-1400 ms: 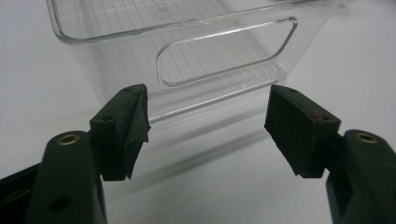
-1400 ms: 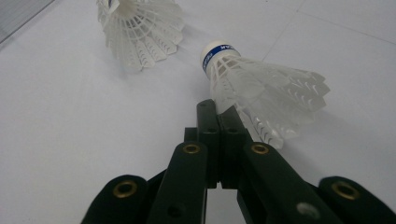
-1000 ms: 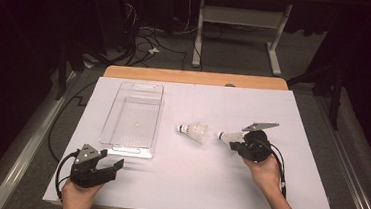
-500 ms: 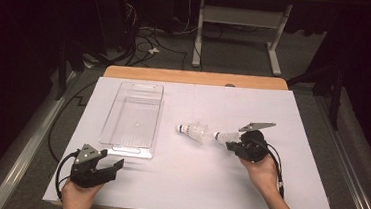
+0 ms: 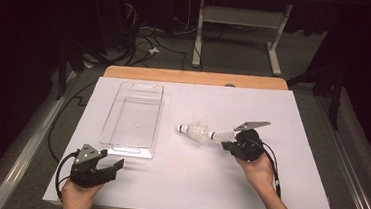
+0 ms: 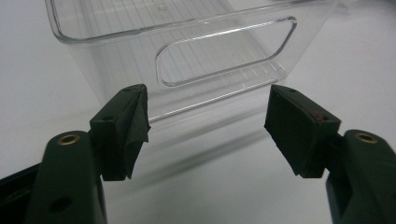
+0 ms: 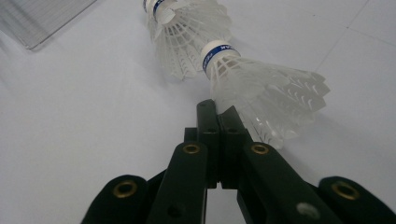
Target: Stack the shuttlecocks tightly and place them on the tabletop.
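My left gripper (image 5: pixel 111 165) sits lower left of the high view, resting on the white table cover (image 5: pixel 166 193), jaws wide apart with nothing between them. In the left gripper view my pads (image 6: pixel 126 130) frame the near end wall of the clear plastic bin (image 6: pixel 187 56), its cut-out handle slot upper centre; pads not touching the bin. In the high view the bin (image 5: pixel 133 114) lies left of centre, long side running up the frame, no label readable on it.

Centre of the high view: two white shuttlecocks nested nose to skirt, farther shuttlecock (image 5: pixel 195 131) pointing its cork left, nearer shuttlecock (image 5: pixel 222 136) just right of it. In the right gripper view the farther shuttlecock (image 7: pixel 187 32) is top centre, the nearer shuttlecock (image 7: pixel 266 98) right of centre; both wear a blue band with white lettering around the cork, too small and blurred to read.

My right gripper (image 5: pixel 226 144), right of centre in the high view, has jaws pressed together; in the right gripper view its tips (image 7: pixel 217 114) sit against the skirt edge of the nearer shuttlecock. Can't tell if any feather is pinched.
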`<control>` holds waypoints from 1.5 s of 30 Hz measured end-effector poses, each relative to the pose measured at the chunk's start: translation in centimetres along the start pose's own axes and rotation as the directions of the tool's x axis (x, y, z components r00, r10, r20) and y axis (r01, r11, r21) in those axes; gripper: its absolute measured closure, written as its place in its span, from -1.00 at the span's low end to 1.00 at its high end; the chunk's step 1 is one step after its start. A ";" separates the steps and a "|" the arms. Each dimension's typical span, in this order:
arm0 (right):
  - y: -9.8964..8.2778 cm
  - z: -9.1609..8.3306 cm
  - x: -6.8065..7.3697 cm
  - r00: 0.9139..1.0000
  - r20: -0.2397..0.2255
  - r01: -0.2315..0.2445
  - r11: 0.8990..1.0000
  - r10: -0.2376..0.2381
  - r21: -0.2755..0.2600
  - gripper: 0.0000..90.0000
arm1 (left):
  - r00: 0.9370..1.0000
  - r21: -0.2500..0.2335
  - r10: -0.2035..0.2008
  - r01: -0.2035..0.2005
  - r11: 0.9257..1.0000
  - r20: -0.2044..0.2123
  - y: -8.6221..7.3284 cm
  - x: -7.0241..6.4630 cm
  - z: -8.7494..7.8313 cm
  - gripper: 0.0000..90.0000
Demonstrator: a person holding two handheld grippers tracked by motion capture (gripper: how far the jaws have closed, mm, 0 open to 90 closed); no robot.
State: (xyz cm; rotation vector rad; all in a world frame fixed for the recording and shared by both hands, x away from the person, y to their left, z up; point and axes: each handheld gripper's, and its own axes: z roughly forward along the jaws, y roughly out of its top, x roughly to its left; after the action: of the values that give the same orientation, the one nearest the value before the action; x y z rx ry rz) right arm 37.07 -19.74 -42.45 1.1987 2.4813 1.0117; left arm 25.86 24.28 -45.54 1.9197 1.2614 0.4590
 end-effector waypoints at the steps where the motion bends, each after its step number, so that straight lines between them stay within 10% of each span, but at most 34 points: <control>1: 0.1 0.0 0.0 1.000 0.000 0.005 1.000 -0.005 0.001 1.00 | 1.000 0.000 0.000 0.000 1.000 0.000 0.0 0.0 0.0 -0.31; 45: 2.5 2.2 1.8 0.998 -0.033 0.052 0.998 -0.051 0.035 1.00 | 1.000 0.000 0.001 -0.001 1.000 0.003 0.0 0.0 0.1 -0.31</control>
State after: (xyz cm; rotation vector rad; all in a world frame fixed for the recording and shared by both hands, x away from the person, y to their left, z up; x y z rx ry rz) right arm 38.37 -16.20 -42.26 1.1308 2.5513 0.9842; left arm 25.91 24.28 -45.57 1.9198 1.2589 0.4568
